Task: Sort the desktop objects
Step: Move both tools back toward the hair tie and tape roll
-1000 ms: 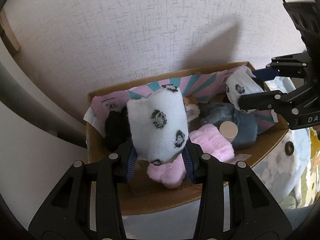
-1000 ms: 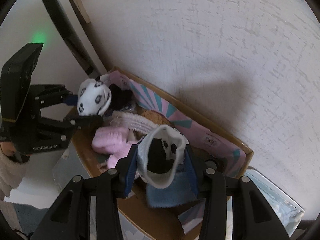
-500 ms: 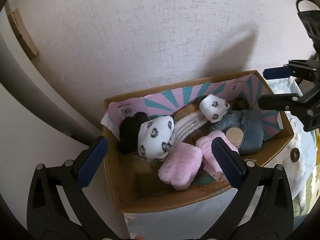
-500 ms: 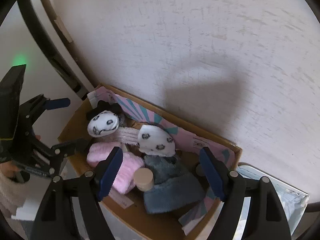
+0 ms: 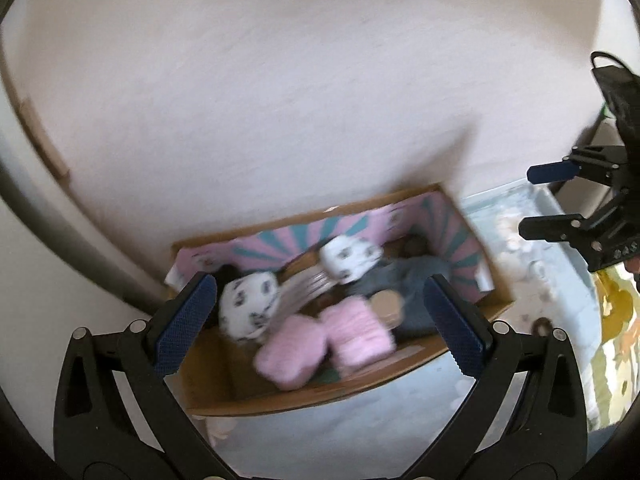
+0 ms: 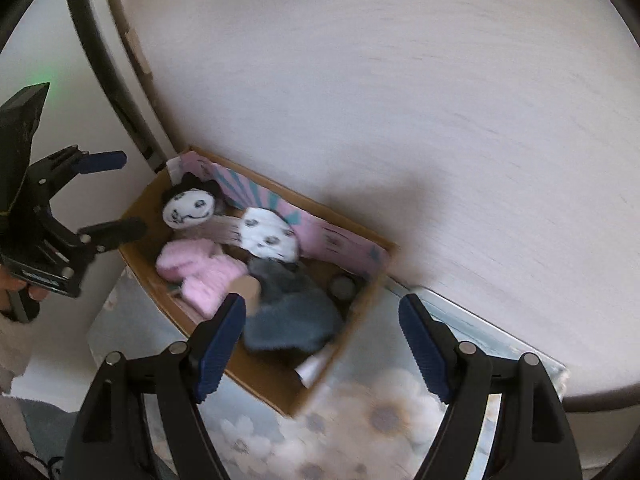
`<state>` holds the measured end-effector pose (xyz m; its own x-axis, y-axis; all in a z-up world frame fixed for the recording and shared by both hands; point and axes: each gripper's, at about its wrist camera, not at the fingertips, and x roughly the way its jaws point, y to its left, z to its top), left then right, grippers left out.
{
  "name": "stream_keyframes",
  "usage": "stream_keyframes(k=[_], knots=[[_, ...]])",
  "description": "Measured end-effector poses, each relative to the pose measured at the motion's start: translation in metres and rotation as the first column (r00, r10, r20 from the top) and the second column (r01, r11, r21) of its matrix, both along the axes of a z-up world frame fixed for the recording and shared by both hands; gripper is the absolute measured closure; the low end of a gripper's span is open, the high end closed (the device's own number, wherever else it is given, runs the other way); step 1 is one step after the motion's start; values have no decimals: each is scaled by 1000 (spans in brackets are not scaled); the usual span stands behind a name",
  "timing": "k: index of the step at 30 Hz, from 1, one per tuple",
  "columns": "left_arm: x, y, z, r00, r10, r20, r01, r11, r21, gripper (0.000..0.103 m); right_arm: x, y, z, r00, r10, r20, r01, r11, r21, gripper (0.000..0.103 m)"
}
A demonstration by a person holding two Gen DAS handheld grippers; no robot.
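A cardboard box with a pink and teal lining stands against the wall; it also shows in the right wrist view. In it lie two white spotted sock balls, a pink fluffy pair and a grey-blue fluffy piece. The right wrist view shows the same sock balls, pink pair and grey-blue piece. My left gripper is open and empty above the box front. My right gripper is open and empty above the box's right end.
The box rests on a floral cloth. The white textured wall is right behind it. A dark curved bar runs down the left. Each gripper shows in the other's view, the right one and the left one.
Both grippers held a white spotted sock ball over the box, then opened and dropped them in. Both have since pulled back from the box, open and empty.
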<state>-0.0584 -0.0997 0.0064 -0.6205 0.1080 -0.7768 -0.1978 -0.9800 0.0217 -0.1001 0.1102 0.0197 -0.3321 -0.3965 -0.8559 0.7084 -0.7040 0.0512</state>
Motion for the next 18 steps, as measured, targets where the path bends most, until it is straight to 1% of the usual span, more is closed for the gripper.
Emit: stream_keyframes(k=[2,3,5,10,14,17,18], knots=[[6,17,11,999,-25,-45,25,1000,-7,0,-1,21,4,1000,-26,-7,27,1000,8,28],[8,23,15,998,-40,-55,40,999,-2,0,-2,32,6,999,-39,-15,40,999,18,27],[10,39,22,995,-71,-67,72,997,6,0,-2,55,11,998,-55,-29,56,998,28,27],[14,91,37,989,-113,-96,112,994,-18,0,2,104,19,997,-68,-41,70,996,51,27],[17,126,34,986,-147,-81,148,989,-1,0,5,138,14,998,-56,-23,58,994,94,28],[25,156,22,981,-185,-63,185,983,-7,0,6,162,2,999,-45,-7,46,993,107,27],[29,168,14,979,-199,-49,199,980,-8,0,6,170,-4,999,-37,5,36,994,105,27]])
